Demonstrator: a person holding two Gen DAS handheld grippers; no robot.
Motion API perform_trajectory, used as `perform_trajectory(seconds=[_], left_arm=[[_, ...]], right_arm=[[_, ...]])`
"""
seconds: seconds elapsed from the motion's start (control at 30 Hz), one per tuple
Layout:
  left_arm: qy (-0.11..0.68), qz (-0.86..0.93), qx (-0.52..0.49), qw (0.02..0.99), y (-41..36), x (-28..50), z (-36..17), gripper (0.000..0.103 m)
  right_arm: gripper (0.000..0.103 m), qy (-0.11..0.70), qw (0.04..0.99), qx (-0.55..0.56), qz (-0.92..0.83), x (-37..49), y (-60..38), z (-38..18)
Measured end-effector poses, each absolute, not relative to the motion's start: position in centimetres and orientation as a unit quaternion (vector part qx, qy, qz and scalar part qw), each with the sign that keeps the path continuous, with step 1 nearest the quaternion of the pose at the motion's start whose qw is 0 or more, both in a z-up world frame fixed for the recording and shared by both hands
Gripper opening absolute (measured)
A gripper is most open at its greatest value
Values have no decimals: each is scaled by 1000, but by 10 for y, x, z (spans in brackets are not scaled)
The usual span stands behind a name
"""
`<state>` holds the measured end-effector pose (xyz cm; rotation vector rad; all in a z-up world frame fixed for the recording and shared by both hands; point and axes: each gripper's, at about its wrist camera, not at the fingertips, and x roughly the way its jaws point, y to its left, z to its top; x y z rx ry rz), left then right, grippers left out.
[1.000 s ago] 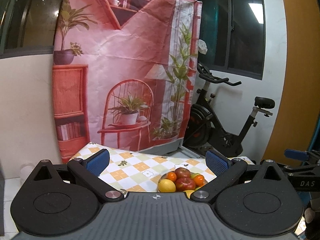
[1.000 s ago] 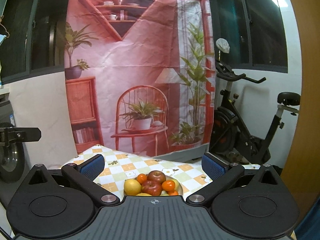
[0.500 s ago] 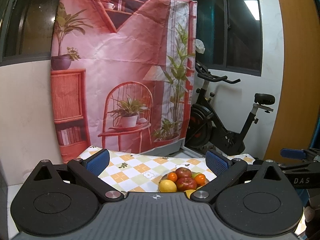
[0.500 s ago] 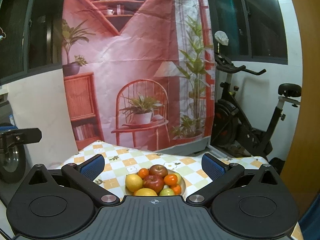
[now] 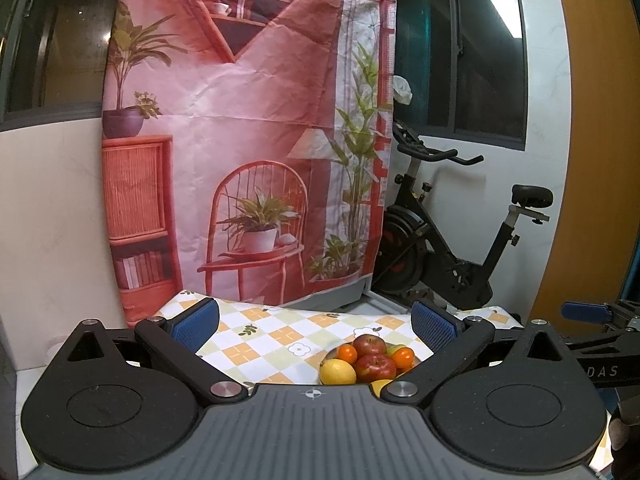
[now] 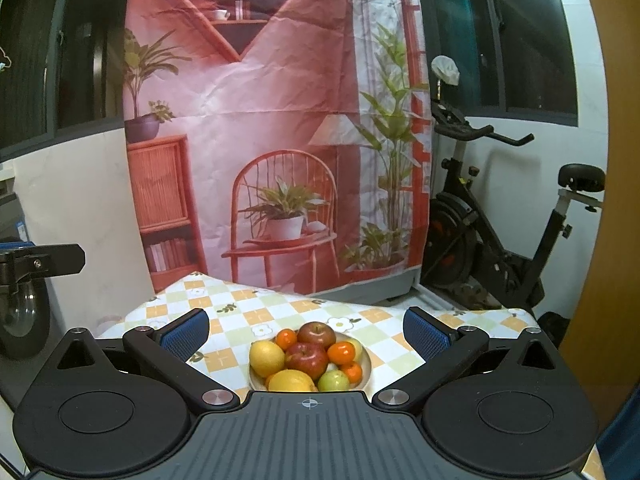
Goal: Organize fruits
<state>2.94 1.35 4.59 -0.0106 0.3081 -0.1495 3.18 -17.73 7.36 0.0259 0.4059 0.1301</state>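
With both jaws spread wide & empty, right gripper (image 6: 306, 330) sits nearest the fruit bowl (image 6: 366, 360) on the checked cloth (image 6: 240, 312); left gripper (image 5: 314, 322) is offset. Come down on one top fruit, e.g. red apple (image 6: 306, 354), w/o nudging neighbours.

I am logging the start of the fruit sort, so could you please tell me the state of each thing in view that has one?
left claw: open, empty, short of the bowl.
right claw: open, empty, fruit lying between its fingers in its view.
bowl: upright on the tablecloth, heaped with fruit.
red apples: piled on top of the heap.
tablecloth: spread flat over the table.
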Motion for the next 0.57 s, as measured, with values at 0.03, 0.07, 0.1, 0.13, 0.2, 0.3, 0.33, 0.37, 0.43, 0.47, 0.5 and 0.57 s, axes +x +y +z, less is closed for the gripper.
perform_trajectory(seconds=[0.03, 0.07, 0.1, 0.13, 0.2, 0.3, 0.33, 0.37, 0.43, 0.47, 0.5, 0.57], left_arm=[[154, -74, -4, 985, 13, 29, 45, 103], [155, -74, -3, 985, 12, 30, 44, 103], [156, -74, -2, 985, 12, 30, 44, 103], [157, -73, -1, 985, 12, 29, 43, 103], [158, -74, -2, 985, 12, 30, 43, 103], [160, -75, 0, 984, 11, 31, 43, 103], [160, -75, 1, 984, 11, 31, 43, 103], [160, -76, 2, 984, 11, 32, 42, 103], [161, -76, 1, 984, 11, 32, 42, 103], [163, -76, 1, 984, 11, 33, 41, 103], [164, -76, 1, 984, 11, 34, 41, 103], [167, -75, 0, 983, 11, 36, 40, 103]], right_arm=[[102, 202, 977, 13, 65, 32, -178, 73], [102, 203, 977, 14, 64, 33, -178, 73], [102, 203, 977, 14, 64, 33, -178, 72], [102, 204, 977, 14, 64, 34, -178, 72], [103, 205, 976, 14, 64, 34, -178, 71], [103, 207, 976, 14, 64, 35, -179, 69], [103, 207, 976, 14, 64, 34, -179, 69], [103, 207, 976, 14, 64, 34, -179, 68], [103, 209, 976, 15, 63, 35, -179, 67], [103, 209, 976, 15, 63, 35, -180, 66], [102, 210, 976, 15, 63, 35, -180, 65], [103, 211, 975, 16, 63, 35, -180, 64]])
